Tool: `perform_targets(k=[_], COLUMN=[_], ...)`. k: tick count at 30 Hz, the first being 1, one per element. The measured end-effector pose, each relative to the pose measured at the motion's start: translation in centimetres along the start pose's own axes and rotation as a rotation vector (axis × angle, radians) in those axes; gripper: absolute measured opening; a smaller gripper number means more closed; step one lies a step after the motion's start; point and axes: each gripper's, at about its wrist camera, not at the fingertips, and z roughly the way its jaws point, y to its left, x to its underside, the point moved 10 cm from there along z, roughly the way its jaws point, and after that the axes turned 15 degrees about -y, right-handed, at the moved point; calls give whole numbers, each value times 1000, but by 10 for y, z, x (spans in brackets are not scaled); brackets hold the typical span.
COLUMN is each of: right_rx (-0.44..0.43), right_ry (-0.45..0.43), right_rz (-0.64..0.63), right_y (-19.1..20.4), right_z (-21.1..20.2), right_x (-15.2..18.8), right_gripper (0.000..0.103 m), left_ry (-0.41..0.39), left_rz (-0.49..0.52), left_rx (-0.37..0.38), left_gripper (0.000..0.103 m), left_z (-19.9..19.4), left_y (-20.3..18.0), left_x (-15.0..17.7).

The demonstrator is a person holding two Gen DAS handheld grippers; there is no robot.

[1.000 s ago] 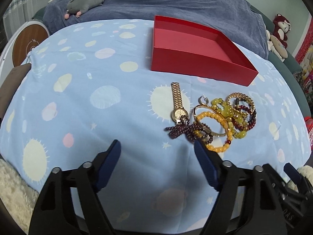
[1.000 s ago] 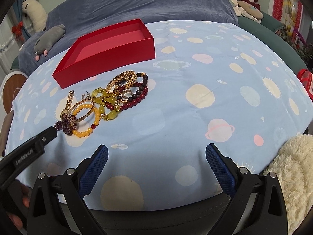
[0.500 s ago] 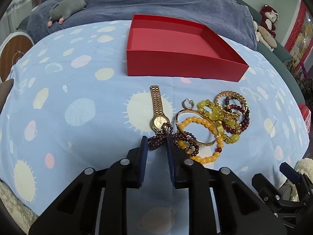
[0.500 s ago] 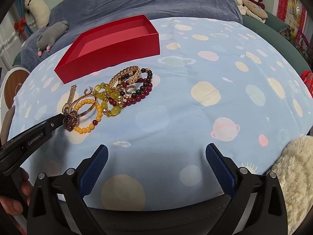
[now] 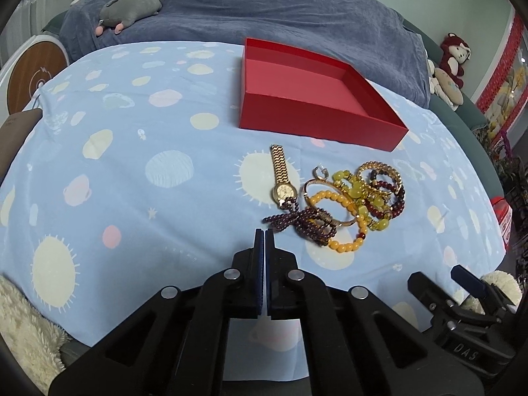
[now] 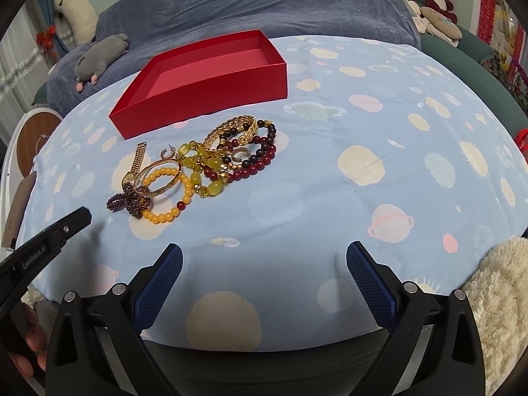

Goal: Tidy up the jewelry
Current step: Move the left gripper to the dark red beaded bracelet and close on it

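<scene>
Broadly, surface: pale blue cloth (image 5: pixel 132 151) printed with suns and planets, spread over a bed.
Room: dark blue blanket (image 5: pixel 280 10) behind, grey plush (image 5: pixel 132 5) on it.
Box: red box (image 5: pixel 310 99) — open, toward the far edge.
Jewelry: heap (image 6: pixel 198 168) mid-cloth — gold watch (image 5: pixel 282 178), purple, orange, yellow-green and maroon beads.
Left gripper (image 5: pixel 264 234): pads pressed together, holding nothing, just short of the purple beads (image 5: pixel 297 221).
Right gripper (image 6: pixel 264 260): fingers spread wide.
</scene>
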Motion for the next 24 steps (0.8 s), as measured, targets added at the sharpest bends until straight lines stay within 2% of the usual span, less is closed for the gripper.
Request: perform_targets(k=[1, 2, 3, 5, 10, 11, 12, 14, 17, 24], right_rx=[-1, -2, -2, -2, 3, 4, 5, 7, 7, 3], right_ry=[0, 0, 0, 0, 11, 14, 17, 22, 27, 26], right_rz=[-3, -5, -5, -4, 11, 13, 14, 14, 13, 12], right_y=[1, 1, 1, 0, -2, -3, -3, -4, -4, -3], right_z=[0, -1, -1, -1, 0, 1, 1, 3, 4, 4], right_x=[0, 0, 0, 0, 2, 2, 3, 4, 5, 5], right_gripper=[96, 96, 96, 96, 96, 96, 96, 96, 96, 96], left_ry=[-3, -3, 0, -9, 13, 20, 30, 53, 54, 21], left_rz=[-5, -5, 0, 16, 50, 57, 62, 66, 62, 36], left_rx=[11, 17, 14, 0, 4, 6, 13, 22, 37, 67], left_gripper=[2, 11, 31, 49, 48, 43, 33, 20, 9, 4], left_z=[1, 2, 4, 9, 25, 28, 31, 37, 37, 19], left_y=[-3, -5, -7, -9, -12, -12, -12, -12, -13, -16], left_x=[-2, -4, -5, -7, -7, -6, -4, 0, 2, 3])
